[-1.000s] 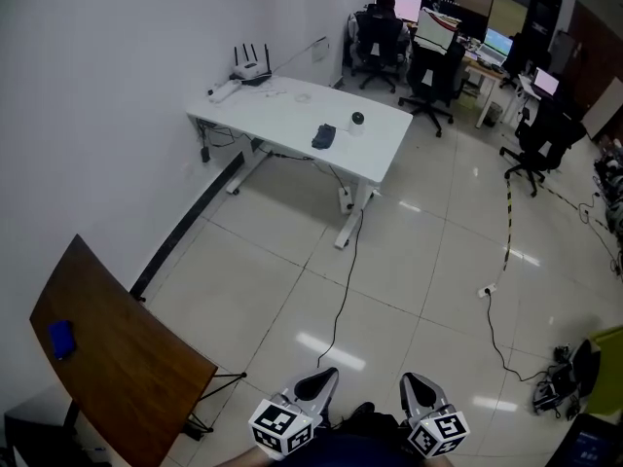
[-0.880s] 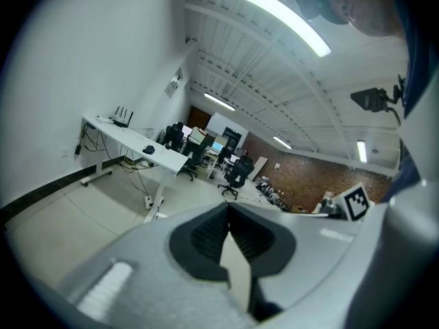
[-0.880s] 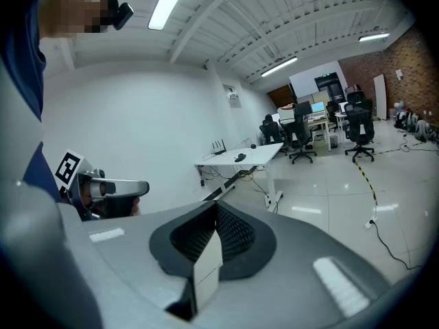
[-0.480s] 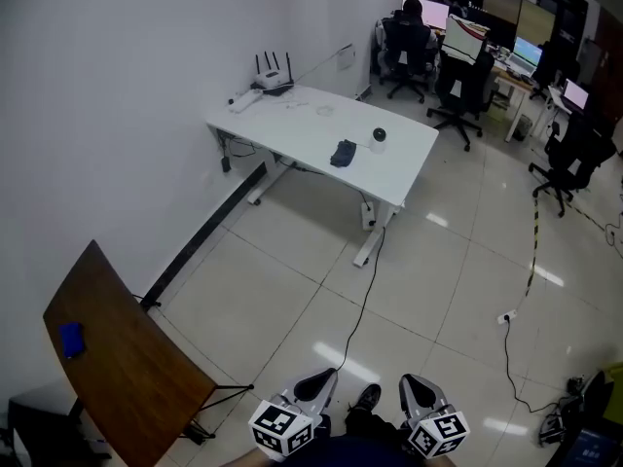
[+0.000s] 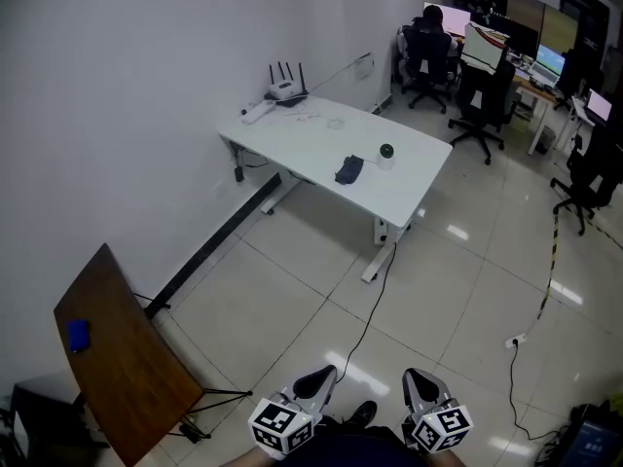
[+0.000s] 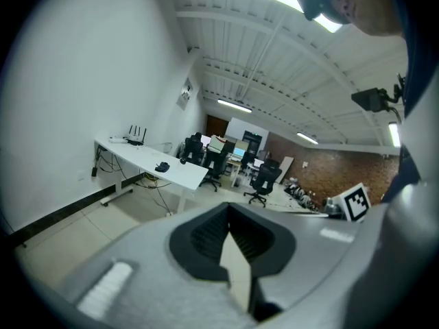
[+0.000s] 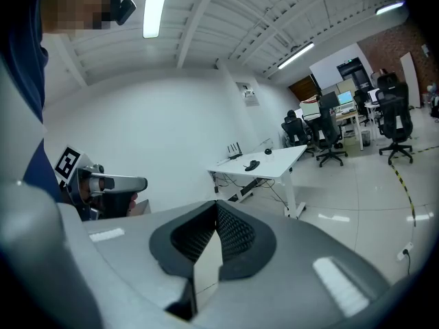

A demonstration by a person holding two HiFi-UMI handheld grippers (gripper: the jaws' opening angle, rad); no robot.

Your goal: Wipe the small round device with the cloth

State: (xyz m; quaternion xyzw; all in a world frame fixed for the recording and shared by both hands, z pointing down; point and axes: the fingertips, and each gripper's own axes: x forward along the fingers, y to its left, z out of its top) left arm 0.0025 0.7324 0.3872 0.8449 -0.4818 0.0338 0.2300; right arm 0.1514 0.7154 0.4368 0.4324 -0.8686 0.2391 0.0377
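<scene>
The left gripper (image 5: 316, 385) and the right gripper (image 5: 421, 387) are being held side by side at the bottom of the head view, low and close to the person's body. The jaws of each one are being pressed tight together, and nothing is being gripped between them.

The small round device (image 5: 386, 151) is being shown far away from both grippers, across a wide stretch of tiled floor (image 5: 292, 290). It is sitting on the white table (image 5: 292, 134), toward the table's right side. The dark cloth (image 5: 348, 170) is lying on the same table, just beside the device, to its left and a little nearer to the person. Neither thing is being touched.

A white router (image 5: 284, 89) with black antennas is standing at the far corner of that table, by the wall. A brown table (image 5: 127, 368) is being seen at the left, with a small blue thing (image 5: 78, 334) lying on it.
</scene>
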